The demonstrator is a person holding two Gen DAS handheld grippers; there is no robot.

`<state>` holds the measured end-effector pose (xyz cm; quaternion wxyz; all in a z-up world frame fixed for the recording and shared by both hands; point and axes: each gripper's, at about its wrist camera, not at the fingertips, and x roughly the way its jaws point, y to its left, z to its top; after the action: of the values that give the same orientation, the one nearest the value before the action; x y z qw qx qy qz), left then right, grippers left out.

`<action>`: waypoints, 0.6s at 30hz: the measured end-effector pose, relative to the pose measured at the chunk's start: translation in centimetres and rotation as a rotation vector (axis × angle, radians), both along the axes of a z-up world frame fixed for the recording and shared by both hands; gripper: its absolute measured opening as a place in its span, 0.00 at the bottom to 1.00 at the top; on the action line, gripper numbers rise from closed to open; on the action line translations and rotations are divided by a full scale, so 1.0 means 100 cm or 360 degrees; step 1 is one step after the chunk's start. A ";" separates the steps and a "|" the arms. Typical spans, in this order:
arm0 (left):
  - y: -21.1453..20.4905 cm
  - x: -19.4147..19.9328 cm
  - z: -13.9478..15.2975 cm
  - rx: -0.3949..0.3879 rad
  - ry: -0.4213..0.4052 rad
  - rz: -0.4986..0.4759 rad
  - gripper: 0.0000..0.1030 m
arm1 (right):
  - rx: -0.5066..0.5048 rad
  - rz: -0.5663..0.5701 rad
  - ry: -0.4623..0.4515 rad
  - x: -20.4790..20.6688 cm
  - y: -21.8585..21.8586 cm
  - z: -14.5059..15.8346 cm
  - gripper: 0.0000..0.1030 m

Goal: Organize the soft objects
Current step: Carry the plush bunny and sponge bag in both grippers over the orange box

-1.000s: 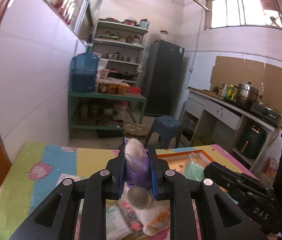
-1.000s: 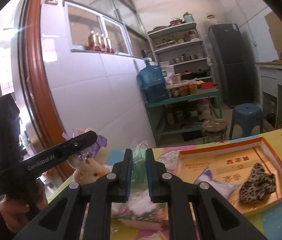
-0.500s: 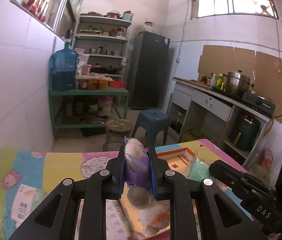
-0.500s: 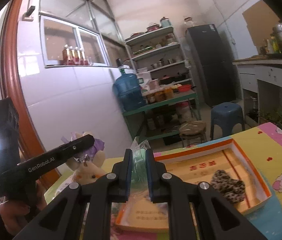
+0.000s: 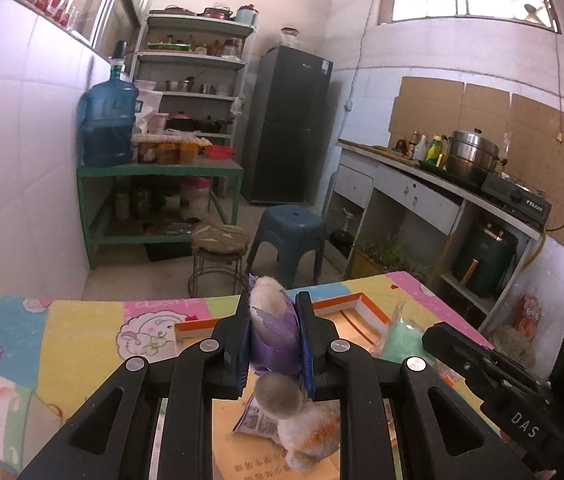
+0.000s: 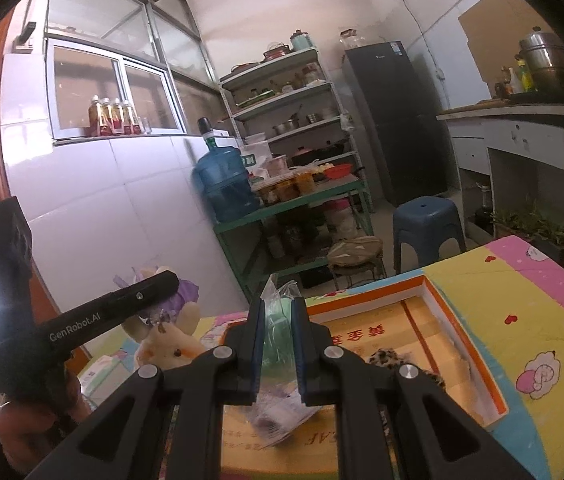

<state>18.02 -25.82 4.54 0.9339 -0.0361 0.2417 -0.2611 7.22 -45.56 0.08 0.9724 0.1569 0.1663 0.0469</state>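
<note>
We are working across the scene from the left, where our left gripper (image 5: 274, 344) is clenching a plush toy (image 5: 278, 332) by its purple-dressed upper body, the cream and orange lower half dangling below the jaws and hanging just above the orange-rimmed box (image 6: 465, 320) that is sitting on the cartoon-print table (image 5: 82, 332). A small printed packet (image 5: 256, 420) is lying inside the box beneath the toy, and off at the left edge of the table a tissue pack (image 6: 100, 372) is waiting outside the box. Moving rightward, our right gripper (image 6: 278, 340) is squeezing a clear plastic bag holding something soft and mint green (image 6: 278, 332); this bag is also hanging over the box and not yet resting in it. Further right, a leopard-print soft item (image 6: 385, 358) is already lying on the box floor, though the gripper body is covering most of it, so we are only guessing at its shape. We are judging the task to be somewhere in its middle: at least two things are already sitting in the box, two more are in our grippers above it and need lowering and releasing, and the tissue pack may be left to collect afterwards if it belongs with the rest.
</note>
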 end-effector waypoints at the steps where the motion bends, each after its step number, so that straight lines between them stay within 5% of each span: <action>1: -0.002 0.003 -0.001 0.0002 0.0003 0.0000 0.19 | -0.0004 -0.0002 0.0006 0.004 -0.002 -0.001 0.13; 18: -0.060 0.071 -0.051 0.0043 0.0245 -0.0031 0.19 | -0.0013 -0.0086 0.0208 0.059 -0.031 -0.036 0.13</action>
<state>25.14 -31.78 -0.54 0.9104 -0.0412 0.3166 -0.2632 13.15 -48.68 -3.56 0.9610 0.1602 0.2252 0.0095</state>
